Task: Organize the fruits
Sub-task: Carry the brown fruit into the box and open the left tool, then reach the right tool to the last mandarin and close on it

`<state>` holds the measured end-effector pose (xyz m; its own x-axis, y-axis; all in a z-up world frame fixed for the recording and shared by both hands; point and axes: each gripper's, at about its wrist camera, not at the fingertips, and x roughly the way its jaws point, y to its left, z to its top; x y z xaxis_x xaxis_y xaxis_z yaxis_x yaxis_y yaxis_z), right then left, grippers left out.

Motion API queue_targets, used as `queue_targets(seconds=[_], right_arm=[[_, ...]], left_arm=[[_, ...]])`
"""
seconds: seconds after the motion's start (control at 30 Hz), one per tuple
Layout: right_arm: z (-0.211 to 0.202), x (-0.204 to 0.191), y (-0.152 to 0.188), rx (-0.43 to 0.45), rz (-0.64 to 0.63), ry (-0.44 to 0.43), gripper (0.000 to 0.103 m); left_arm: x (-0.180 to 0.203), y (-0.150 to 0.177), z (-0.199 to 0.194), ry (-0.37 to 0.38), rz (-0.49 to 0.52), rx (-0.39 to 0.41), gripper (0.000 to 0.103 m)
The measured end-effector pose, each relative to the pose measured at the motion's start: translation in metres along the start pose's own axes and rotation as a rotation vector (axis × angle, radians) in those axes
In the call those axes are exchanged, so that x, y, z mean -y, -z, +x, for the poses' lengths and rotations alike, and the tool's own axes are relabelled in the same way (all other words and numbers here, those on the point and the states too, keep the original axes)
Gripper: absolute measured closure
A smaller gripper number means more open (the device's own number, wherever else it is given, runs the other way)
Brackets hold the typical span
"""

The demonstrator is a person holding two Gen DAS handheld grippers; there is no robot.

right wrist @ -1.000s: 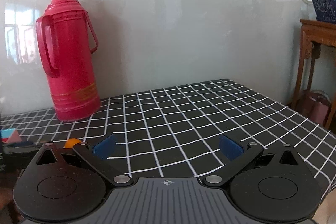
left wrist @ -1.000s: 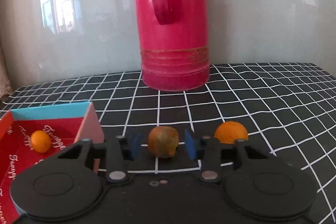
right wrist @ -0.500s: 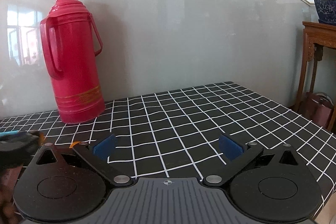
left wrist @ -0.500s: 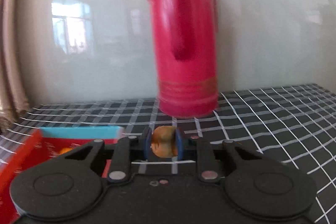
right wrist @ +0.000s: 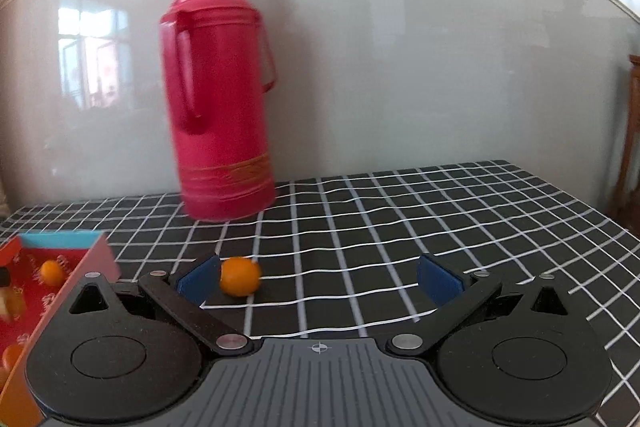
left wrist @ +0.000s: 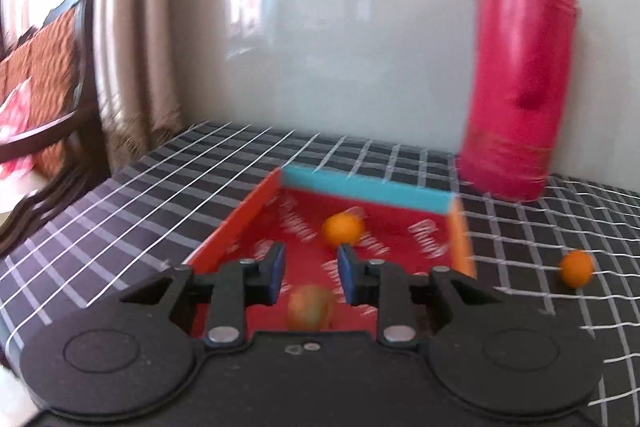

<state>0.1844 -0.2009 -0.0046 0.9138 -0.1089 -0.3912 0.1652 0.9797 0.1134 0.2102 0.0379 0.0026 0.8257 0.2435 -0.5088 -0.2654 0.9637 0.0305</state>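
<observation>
My left hand-held gripper (left wrist: pixel 311 271) opening over red box (left wrist: pixel 256 205), brownish fruit (left wrist: pixel 310 309) loose below; right hand-held gripper (right wrist: pixel 318 277) wide open beside orange (right wrist: pixel 240 275).

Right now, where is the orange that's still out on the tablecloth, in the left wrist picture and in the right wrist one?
Left wrist: the loose orange lies at the right edge, outside the red box, below and right of the red thermos.
Right wrist: the same orange lies left of centre, just beside the right gripper's left pad, below the thermos.
Shared landmark: the red thermos against the wall.
</observation>
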Motion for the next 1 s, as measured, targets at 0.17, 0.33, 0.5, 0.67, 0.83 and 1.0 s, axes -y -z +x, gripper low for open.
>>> queue_targets(seconds=[0.17, 0.33, 0.5, 0.67, 0.83, 1.0], right_arm=[[0.008, -0.02, 0.004, -0.015, -0.032, -0.024, 0.0], [0.02, -0.034, 0.007, -0.04, -0.051, -0.044, 0.0], [0.03, -0.043, 0.01, -0.078, -0.056, -0.068, 0.0], [0.042, -0.049, 0.011, -0.102, -0.072, -0.081, 0.0], [0.062, -0.051, 0.009, -0.137, -0.085, -0.083, 0.0], [0.083, -0.053, 0.004, -0.171, -0.06, -0.091, 0.001]], left_arm=[[-0.029, -0.001, -0.004, 0.011, -0.052, -0.032, 0.074], [-0.039, -0.003, -0.024, 0.01, -0.044, 0.029, 0.034], [-0.051, 0.0, -0.039, 0.017, -0.047, 0.063, 0.024], [-0.063, 0.01, -0.052, -0.008, -0.031, 0.09, 0.02], [-0.081, 0.021, -0.061, -0.064, -0.069, 0.132, 0.015], [-0.097, 0.023, -0.058, -0.087, -0.122, 0.113, 0.015]])
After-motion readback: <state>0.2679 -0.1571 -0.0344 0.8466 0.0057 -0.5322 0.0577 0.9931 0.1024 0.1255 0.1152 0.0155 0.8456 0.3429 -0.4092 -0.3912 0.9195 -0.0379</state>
